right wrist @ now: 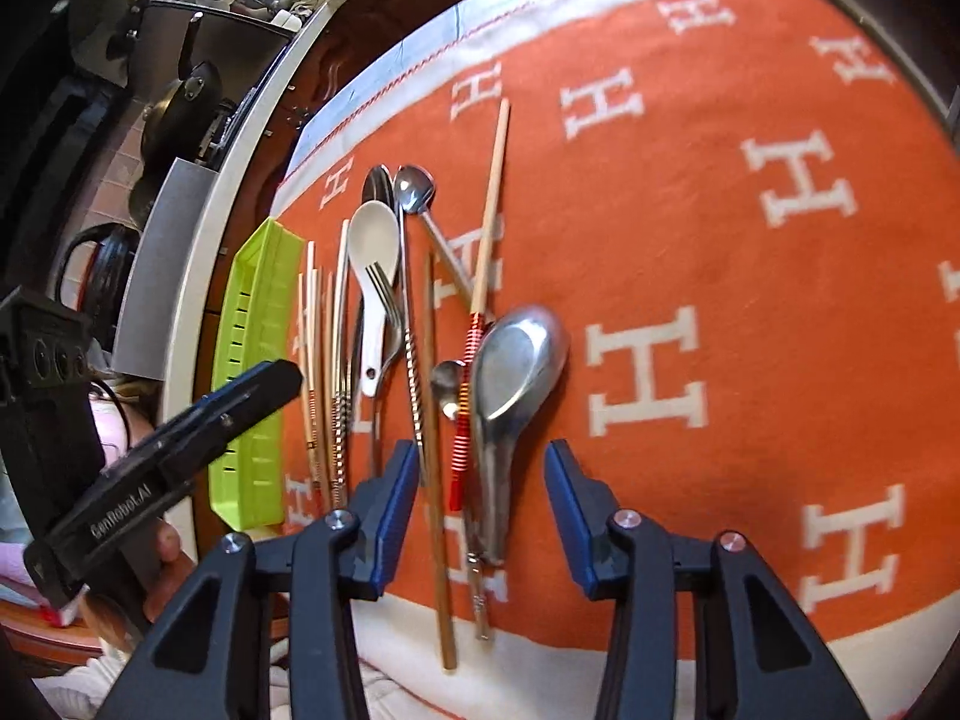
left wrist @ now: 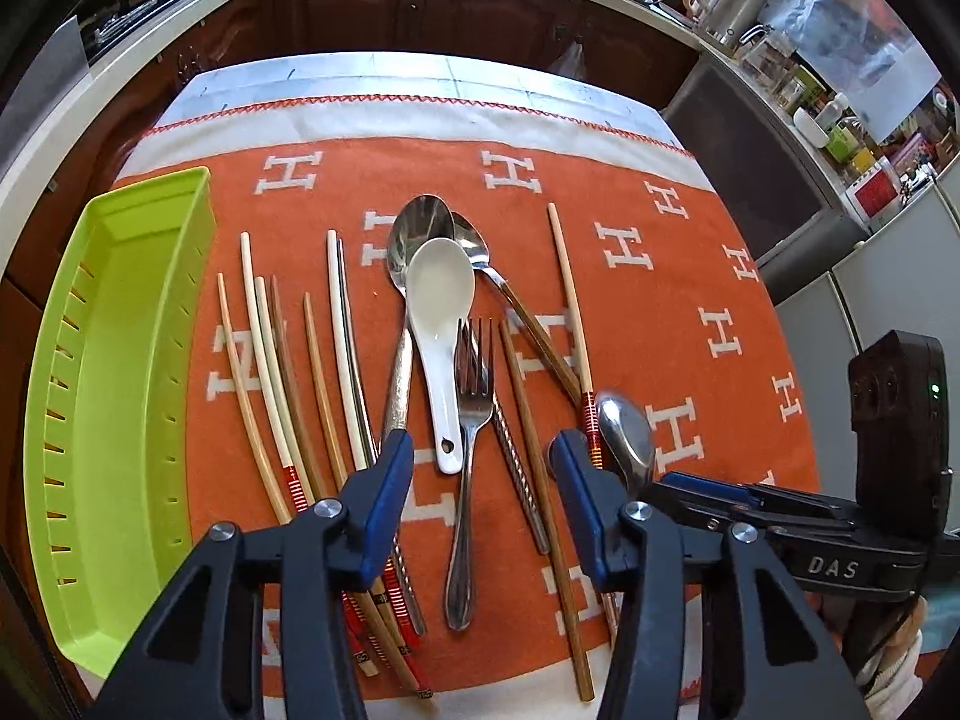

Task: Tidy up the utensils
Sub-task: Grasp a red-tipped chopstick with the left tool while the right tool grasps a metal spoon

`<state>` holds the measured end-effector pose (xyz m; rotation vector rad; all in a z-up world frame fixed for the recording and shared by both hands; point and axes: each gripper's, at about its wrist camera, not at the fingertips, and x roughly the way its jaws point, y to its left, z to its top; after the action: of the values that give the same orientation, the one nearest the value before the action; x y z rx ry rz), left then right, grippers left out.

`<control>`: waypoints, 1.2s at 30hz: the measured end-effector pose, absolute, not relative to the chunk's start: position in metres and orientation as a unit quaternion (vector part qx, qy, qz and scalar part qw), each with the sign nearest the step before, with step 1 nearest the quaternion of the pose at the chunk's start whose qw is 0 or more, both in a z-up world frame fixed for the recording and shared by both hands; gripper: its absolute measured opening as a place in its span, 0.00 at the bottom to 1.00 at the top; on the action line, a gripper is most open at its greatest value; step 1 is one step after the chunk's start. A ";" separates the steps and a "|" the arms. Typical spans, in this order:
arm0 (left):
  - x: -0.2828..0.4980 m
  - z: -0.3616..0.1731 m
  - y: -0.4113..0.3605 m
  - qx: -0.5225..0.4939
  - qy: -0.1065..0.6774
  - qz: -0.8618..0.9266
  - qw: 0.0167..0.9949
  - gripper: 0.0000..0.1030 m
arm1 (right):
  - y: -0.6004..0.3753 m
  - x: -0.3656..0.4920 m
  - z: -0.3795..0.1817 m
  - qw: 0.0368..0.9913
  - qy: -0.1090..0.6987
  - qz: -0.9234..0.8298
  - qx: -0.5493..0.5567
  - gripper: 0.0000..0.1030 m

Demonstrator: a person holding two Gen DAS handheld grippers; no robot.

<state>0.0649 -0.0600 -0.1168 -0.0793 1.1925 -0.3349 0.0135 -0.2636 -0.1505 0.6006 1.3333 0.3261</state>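
Spoons, a fork and several chopsticks lie on an orange cloth [left wrist: 660,312]. A white ceramic spoon [left wrist: 441,306] lies over a steel spoon, with a steel fork [left wrist: 471,420] beside it. My left gripper [left wrist: 480,468] is open above the fork's handle and holds nothing. A lime-green tray [left wrist: 90,372] stands empty at the left. In the right wrist view my right gripper [right wrist: 480,480] is open, its jaws on either side of the handle of a broad steel spoon [right wrist: 510,372] and a red-wound chopstick [right wrist: 465,408]. The tray [right wrist: 258,330] shows at the left there.
Several chopsticks [left wrist: 282,372] lie between the tray and the spoons. A kitchen counter with a kettle [left wrist: 726,0] and jars runs behind the table. The table's near edge lies just under both grippers. The right half of the cloth [right wrist: 780,300] is bare.
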 end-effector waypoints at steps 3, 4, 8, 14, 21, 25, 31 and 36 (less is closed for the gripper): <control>0.065 -0.116 -0.062 -0.033 0.556 -0.160 0.815 0.45 | -0.263 0.018 -0.158 0.726 0.608 0.149 0.284 0.39; 0.065 -0.115 -0.062 -0.032 0.556 -0.161 0.815 0.46 | -0.263 0.019 -0.160 0.723 0.609 0.150 0.288 0.37; 0.067 -0.111 -0.068 -0.022 0.555 -0.168 0.815 0.46 | -0.266 0.021 -0.168 0.715 0.611 0.149 0.305 0.13; 0.081 -0.109 -0.094 0.002 0.544 -0.185 0.819 0.45 | -0.273 0.016 -0.150 0.756 0.582 0.122 0.273 0.05; 0.115 -0.127 -0.136 0.006 0.555 -0.209 0.805 0.34 | -0.289 0.017 -0.137 0.789 0.562 0.088 0.230 0.05; 0.130 -0.150 -0.154 0.011 0.575 -0.198 0.794 0.28 | -0.300 0.014 -0.140 0.788 0.560 0.087 0.239 0.05; 0.128 -0.166 -0.171 0.033 0.573 -0.193 0.796 0.22 | -0.309 0.012 -0.145 0.787 0.561 0.084 0.243 0.05; 0.123 -0.172 -0.179 0.057 0.565 -0.192 0.801 0.17 | -0.311 0.012 -0.149 0.783 0.563 0.086 0.249 0.05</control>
<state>0.1225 -0.1793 -0.1723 0.1228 1.2110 -0.4125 0.0117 -0.3107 -0.1490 0.5371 1.2160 0.1860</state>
